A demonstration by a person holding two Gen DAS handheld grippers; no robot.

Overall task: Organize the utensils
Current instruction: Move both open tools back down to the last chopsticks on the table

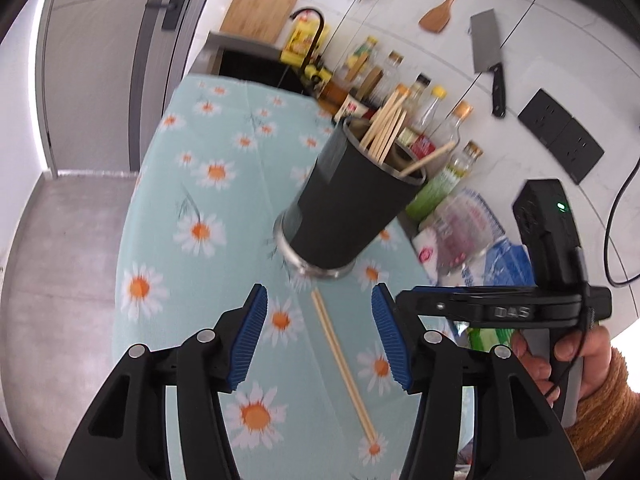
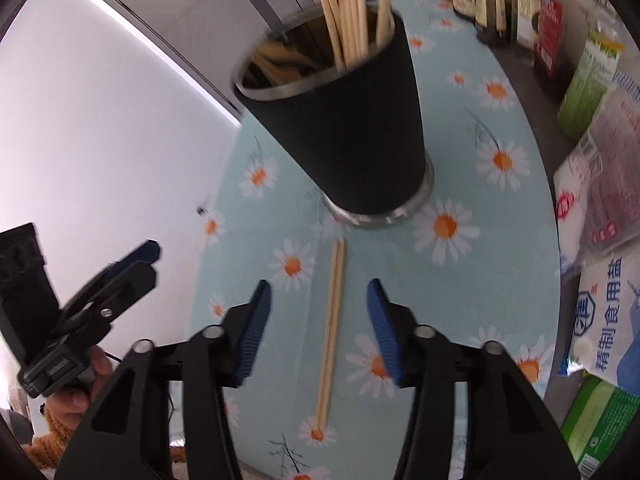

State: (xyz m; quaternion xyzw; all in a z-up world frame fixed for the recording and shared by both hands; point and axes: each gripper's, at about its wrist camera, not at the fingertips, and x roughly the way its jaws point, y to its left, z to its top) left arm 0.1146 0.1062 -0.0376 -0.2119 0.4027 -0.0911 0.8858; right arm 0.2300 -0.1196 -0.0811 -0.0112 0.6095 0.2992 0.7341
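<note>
Chopsticks, one pale wooden pair [image 2: 331, 328], lying flat and side by side on the daisy-print light-blue cloth of the bench [image 2: 472, 276], touching each other along their length. Framed between the blue ribbed pads of the right gripper [image 2: 319, 330], spread wide and holding nothing. Same pair seen slanting in the left wrist view [image 1: 344, 364], between the fingers of the left gripper [image 1: 319, 336], likewise wide open and empty. Hard to tell how far above the cloth either gripper hangs.

Likely very light, stiff, thin, smooth-sided; prone to rolling apart or slipping out of a loose pinch. Best taken across the middle of the length, both sticks together, pads squeezing from the two long sides so the pair stays balanced and does not tip. Little clearance under them on the cloth, so a low approach probably needed.

Just beyond the far tips, close but perhaps not touching: tall dark tapered utensil cup with a steel rim and steel foot [image 2: 352, 120], upright, already holding a bundle of similar pale chopsticks [image 2: 352, 12] leaning against its rim. Room still visible in the mouth for one more pair.

Farther off, along the wall side: row of glass condiment bottles [image 1: 400, 92], bags of salt [image 2: 608, 320], steel cleaver with black handle [image 1: 490, 56] and wooden spatula [image 1: 440, 8] hung on the white tiles.
</note>
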